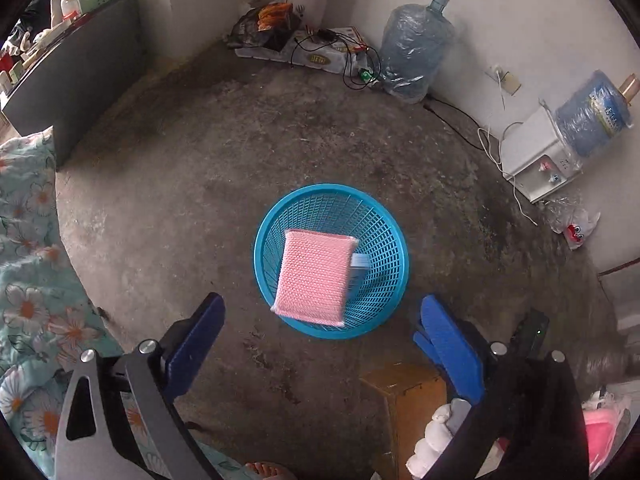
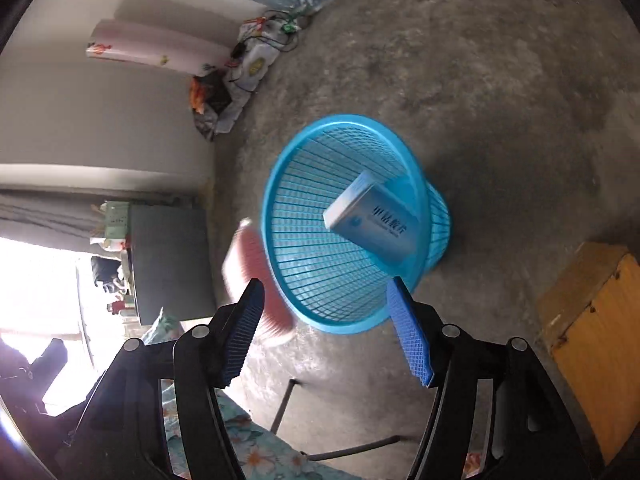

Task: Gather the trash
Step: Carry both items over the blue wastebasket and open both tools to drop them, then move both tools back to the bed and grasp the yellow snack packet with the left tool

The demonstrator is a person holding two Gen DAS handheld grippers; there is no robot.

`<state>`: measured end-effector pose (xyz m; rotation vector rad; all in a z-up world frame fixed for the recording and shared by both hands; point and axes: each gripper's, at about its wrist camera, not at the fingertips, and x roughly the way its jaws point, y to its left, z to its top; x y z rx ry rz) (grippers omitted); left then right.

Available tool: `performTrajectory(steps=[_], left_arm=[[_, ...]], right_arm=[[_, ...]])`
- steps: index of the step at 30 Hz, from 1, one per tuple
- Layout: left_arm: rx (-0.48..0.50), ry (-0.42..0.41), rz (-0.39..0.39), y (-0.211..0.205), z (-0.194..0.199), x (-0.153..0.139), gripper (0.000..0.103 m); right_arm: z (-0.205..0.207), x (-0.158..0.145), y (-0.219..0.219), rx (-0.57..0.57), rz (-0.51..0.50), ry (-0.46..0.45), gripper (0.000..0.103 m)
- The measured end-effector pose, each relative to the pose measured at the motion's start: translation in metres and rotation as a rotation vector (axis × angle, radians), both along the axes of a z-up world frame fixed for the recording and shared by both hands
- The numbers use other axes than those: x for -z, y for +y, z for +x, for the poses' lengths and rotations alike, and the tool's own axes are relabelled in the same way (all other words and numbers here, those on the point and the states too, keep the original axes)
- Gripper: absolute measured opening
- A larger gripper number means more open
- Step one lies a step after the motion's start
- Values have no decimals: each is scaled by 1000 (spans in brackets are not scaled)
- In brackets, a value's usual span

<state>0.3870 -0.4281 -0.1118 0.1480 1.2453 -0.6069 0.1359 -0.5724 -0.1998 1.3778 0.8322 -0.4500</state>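
Observation:
A blue mesh waste basket (image 1: 376,216) stands on the concrete floor; it also shows in the right wrist view (image 2: 320,280). A pink knitted sponge pad (image 1: 312,278) hangs in the air over the basket's near rim, free of both grippers; in the right wrist view it is a pink blur (image 2: 250,264) beside the basket's left rim. A light blue box (image 2: 370,220) lies inside the basket, its edge also visible in the left wrist view (image 1: 359,266). My left gripper (image 1: 320,320) is open and empty above the basket. My right gripper (image 2: 326,308) is open and empty.
A cardboard box (image 1: 408,396) sits on the floor near the basket, also in the right wrist view (image 2: 592,320). Water jugs (image 1: 412,48), a dispenser (image 1: 536,160) and cables line the far wall. A floral bedspread (image 1: 28,260) is at left, a dark cabinet (image 1: 80,80) beyond.

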Motion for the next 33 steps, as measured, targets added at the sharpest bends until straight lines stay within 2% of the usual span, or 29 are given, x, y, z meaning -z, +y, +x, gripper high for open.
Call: performTrajectory(steps=[3, 8, 12, 15, 17, 21, 25, 30, 33], left_arm=[[22, -5, -47, 10, -8, -3, 97], [78, -66, -130, 32, -36, -36, 96], [131, -102, -245, 64, -63, -74, 96], [153, -152, -311, 99, -86, -105, 96], [148, -177, -342, 126, -99, -125, 96], [118, -276, -365, 188, -128, -164, 96], [75, -406, -341, 255, -161, -195, 97], [-81, -480, -376, 354, -193, -220, 96], [-202, -542, -365, 416, -215, -229, 97]], right_arm=[[-26, -3, 7, 12, -24, -33, 61], [-40, -31, 25, 0, -142, -54, 61], [-41, -73, 60, -66, -345, -39, 64], [-33, -103, 92, -120, -500, -41, 72], [-32, -128, 114, -146, -602, -64, 82], [-31, -177, 153, -196, -773, -129, 94], [-27, -214, 189, -264, -912, -177, 95], [-25, -243, 236, -351, -1063, -185, 95], [-31, -256, 263, -405, -1124, -254, 95]])
